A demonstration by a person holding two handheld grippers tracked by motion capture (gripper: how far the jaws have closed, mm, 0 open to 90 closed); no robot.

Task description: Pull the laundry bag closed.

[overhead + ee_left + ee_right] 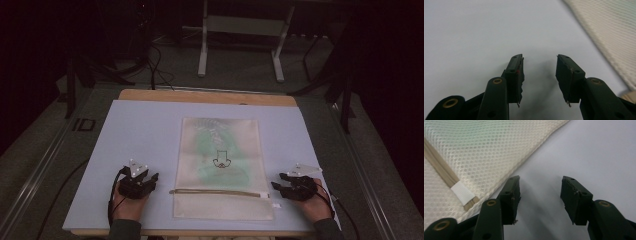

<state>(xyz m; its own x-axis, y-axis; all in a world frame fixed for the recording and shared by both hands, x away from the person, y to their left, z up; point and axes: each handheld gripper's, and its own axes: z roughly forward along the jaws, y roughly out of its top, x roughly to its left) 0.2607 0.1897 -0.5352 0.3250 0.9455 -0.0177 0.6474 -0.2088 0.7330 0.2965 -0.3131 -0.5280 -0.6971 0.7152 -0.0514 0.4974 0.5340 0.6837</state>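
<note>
Claws flank a mesh bag [220, 167] lying flat at mid-surface, on a pale blue mat [130, 135]. Left claw [148, 178] rests just beside the bag's left edge, right claw [278, 182] near its right edge; both stand wide open w/ nothing between the jaws. In the right gripper view, the white zipper end tab [462, 192] lies just left of the jaws. Bag's long axis runs away from the person; its tan zipper [220, 192] crosses the near end, side to side, tab at right. Best approach, prob.: pin the fabric w/ the left claw close to the zipper line, then bring the right claw low onto the tab end, so the mesh doesn't bunch or slide.
</note>
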